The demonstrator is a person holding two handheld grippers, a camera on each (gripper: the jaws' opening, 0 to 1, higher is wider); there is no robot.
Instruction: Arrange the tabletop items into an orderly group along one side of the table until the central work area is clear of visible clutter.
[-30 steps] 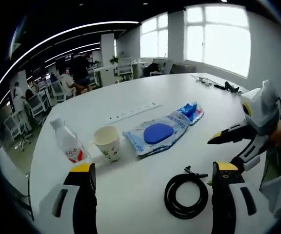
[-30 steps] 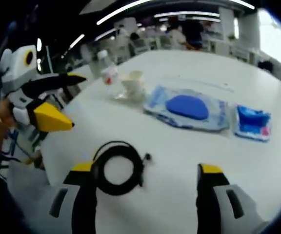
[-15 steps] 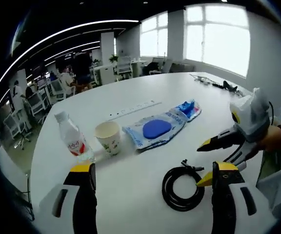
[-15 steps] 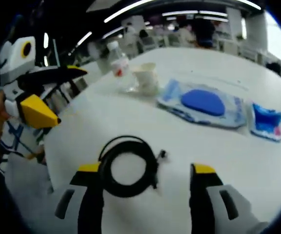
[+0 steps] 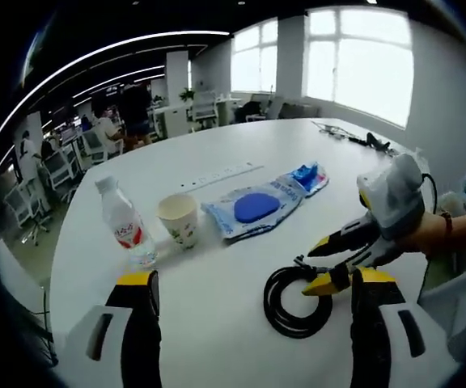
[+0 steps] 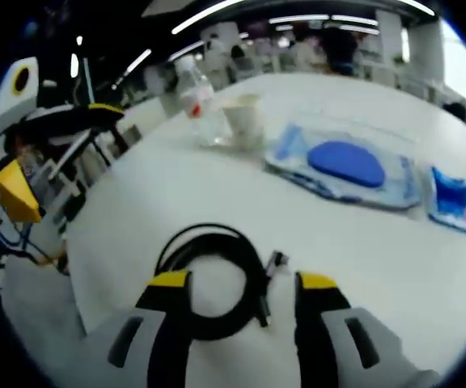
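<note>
A: The right gripper (image 6: 235,281) is open, its jaws on both sides of the coiled black cable (image 6: 213,279), near the desk (image 6: 136,202) edge.

B: It should close on the bundled strands, I think, not one loop.

A: The left gripper (image 5: 253,279) is wide, empty. Bottle (image 5: 126,225), cup (image 5: 179,221) and blue packet (image 5: 257,208) lie toward twelve o'clock.

Left tongs (image 5: 249,287): jaws spread wide, nothing held between the yellow-tipped fingers (image 5: 137,280); seen from the right gripper view (image 6: 23,153), they hang off the near edge of the surface (image 6: 176,186). Right tongs (image 6: 237,283): jaws partly parted, lowered close over the surface; in the left gripper view (image 5: 322,263), a hand (image 5: 427,234) grips their body.
</note>
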